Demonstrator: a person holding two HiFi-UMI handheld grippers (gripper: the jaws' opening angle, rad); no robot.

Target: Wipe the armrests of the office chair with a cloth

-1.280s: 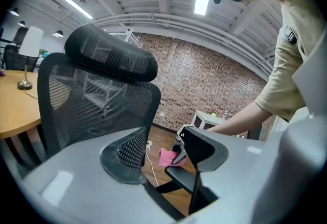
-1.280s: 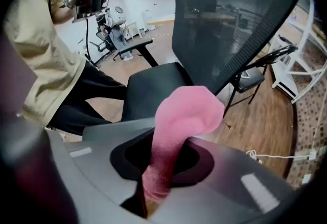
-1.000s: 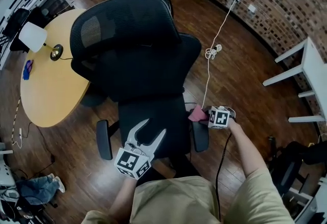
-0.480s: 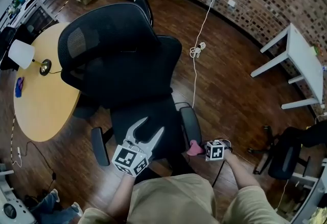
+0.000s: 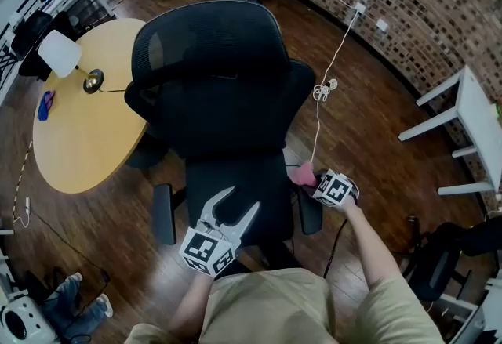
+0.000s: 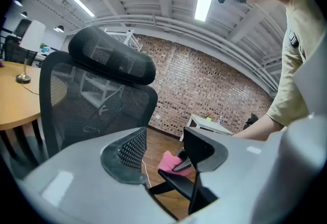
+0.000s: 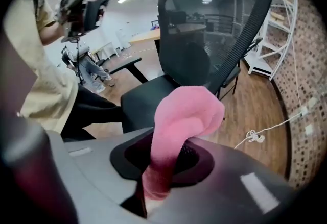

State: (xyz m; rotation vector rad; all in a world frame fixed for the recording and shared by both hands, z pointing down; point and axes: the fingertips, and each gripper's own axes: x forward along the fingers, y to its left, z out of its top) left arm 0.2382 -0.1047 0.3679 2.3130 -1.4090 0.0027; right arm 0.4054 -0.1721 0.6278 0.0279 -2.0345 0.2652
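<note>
From where I stand the chair's tall backrest (image 5: 212,92) walls off any reach straight ahead, the round counter (image 5: 78,131) stands near the left armrest (image 5: 162,214), the seat (image 5: 235,178) lies open between, and wood floor (image 5: 369,123) beyond the right armrest (image 5: 308,215) is free except a trailing white cord (image 5: 323,88)

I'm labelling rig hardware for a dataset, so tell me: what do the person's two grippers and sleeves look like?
The left gripper and right gripper each carry a white cube with black square markers. The left one's fingers are pale grey, curved like a fork, with dark textured pads. The person wears a beige short-sleeved top; forearms are bare.
</note>
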